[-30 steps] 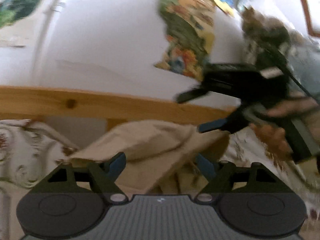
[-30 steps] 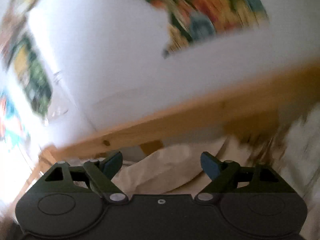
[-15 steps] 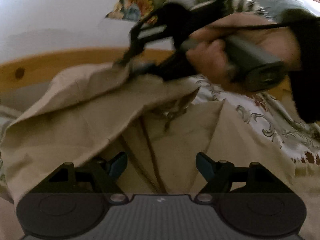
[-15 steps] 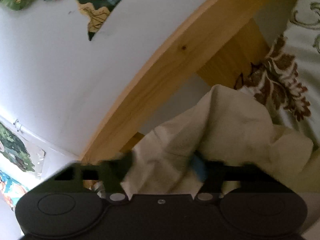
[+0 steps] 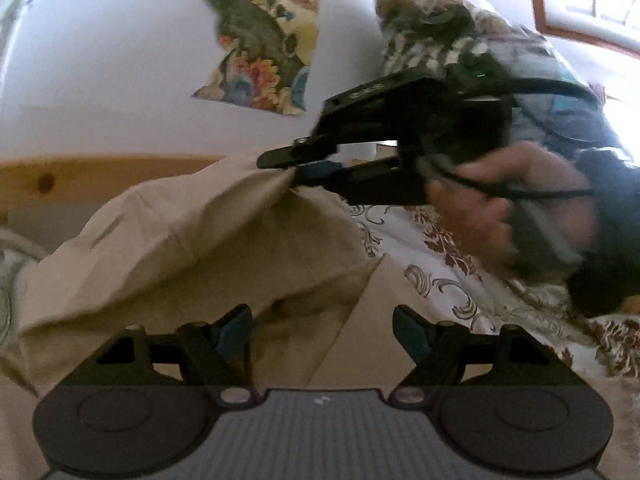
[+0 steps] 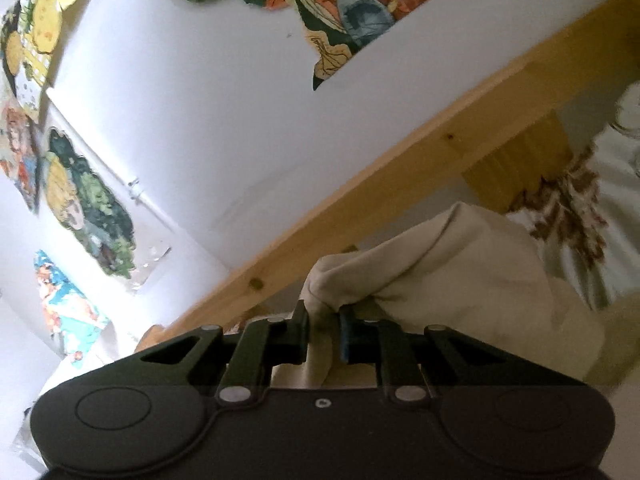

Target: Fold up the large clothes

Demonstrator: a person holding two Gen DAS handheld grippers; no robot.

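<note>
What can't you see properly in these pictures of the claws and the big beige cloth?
- Beige cloth: both views cut it off, so its kind is unclear.
- Right claw: bunched fabric hides the inner pads.
- Hand: motion-blurred in the left view.
- Bedsheet: mostly covered by cloth.
- Left claw: open; cloth beneath unclear.

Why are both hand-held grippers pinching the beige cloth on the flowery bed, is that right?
Not quite. Only the right hand-held gripper is pinching the beige cloth; the right wrist view shows its fingers closed on a bunched fold. The left hand-held gripper is open, its fingers spread apart above the cloth, as the left wrist view shows. The cloth does lie on the flowery bed.
</note>
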